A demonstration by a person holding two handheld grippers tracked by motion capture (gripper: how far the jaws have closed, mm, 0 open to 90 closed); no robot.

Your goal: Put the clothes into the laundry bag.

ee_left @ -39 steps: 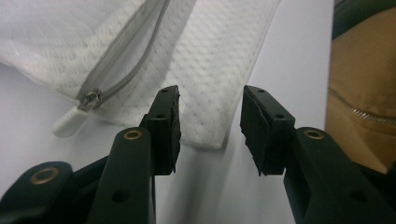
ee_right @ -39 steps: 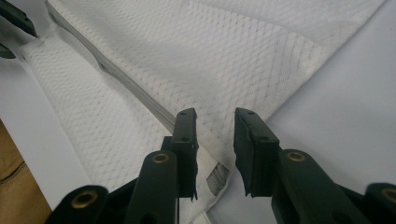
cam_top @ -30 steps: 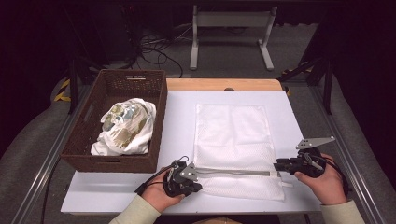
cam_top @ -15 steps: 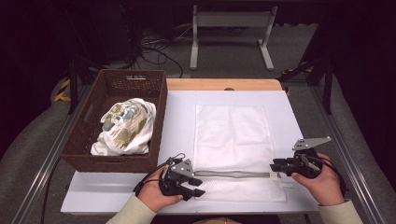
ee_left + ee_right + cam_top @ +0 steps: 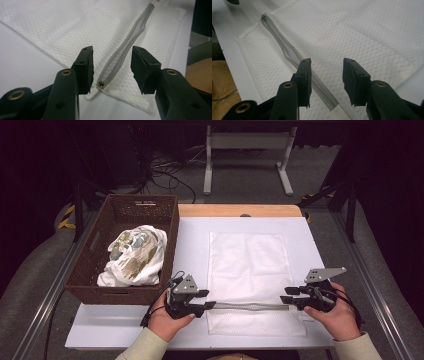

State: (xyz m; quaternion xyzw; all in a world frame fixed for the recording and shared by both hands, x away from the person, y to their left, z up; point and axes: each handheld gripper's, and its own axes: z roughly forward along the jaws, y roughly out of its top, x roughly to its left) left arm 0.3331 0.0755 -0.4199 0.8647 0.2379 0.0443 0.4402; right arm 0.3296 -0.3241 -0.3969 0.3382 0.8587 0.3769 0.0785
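Note:
A white mesh laundry bag lies flat on the white table. Its grey zipper runs across the near end. My left gripper is at the zipper's left end and my right gripper at its right end. In the left gripper view the jaws have just been opening, and the metal zipper pull lies loose between them, untouched. In the right gripper view the jaws have also just been opening, over the mesh, and the zipper passes under the left jaw.
A brown wicker basket stands at the table's left with a crumpled white patterned cloth inside. A wooden strip borders the far edge, with a metal stand on the floor behind.
Both grippers have opened. The left one has let go of the zipper pull and lifted a little, and the zipper now lies slack on the bag.

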